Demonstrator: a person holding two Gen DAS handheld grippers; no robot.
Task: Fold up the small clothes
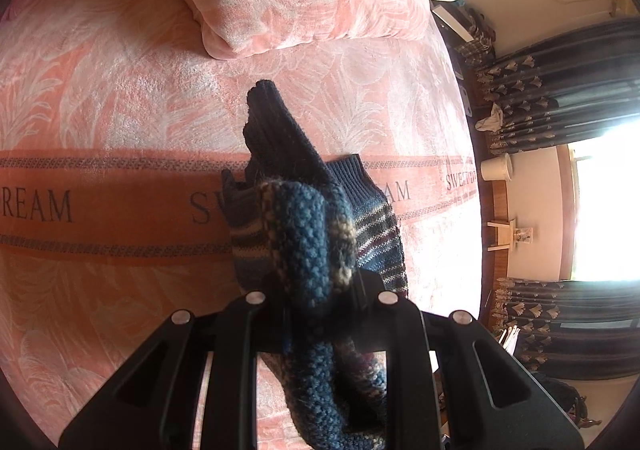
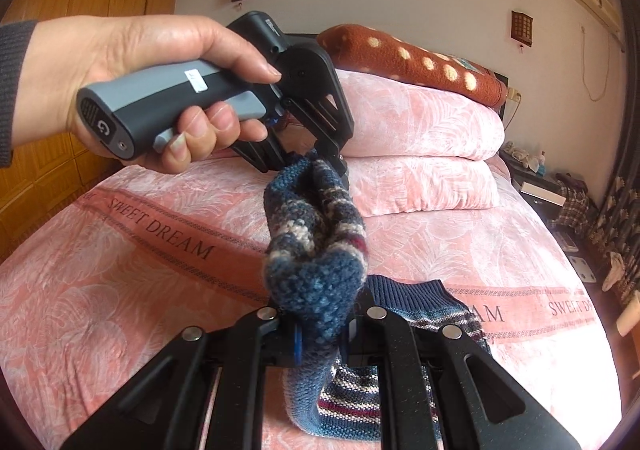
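A small blue knitted sweater (image 2: 316,234) with cream and maroon stripes is stretched between both grippers above the bed. A hand (image 2: 120,62) holds my left gripper (image 2: 316,156), which is shut on the sweater's upper edge. At the bottom of the right wrist view, my right gripper (image 2: 320,314) is shut on a bunched fold of the same edge. The rest of the sweater droops, and its navy ribbed hem (image 2: 404,290) rests on the bed. In the left wrist view, the left gripper (image 1: 320,290) pinches the knit sweater (image 1: 304,234), with a navy ribbed part (image 1: 276,122) hanging beyond.
The bed carries a pink leaf-patterned cover (image 2: 120,290) with an orange "SWEET DREAM" band. A folded pink quilt (image 2: 420,138) with a brown dotted blanket (image 2: 408,58) on top lies at the head. A cluttered nightstand (image 2: 548,186) and dark curtains (image 1: 560,90) stand past the right edge.
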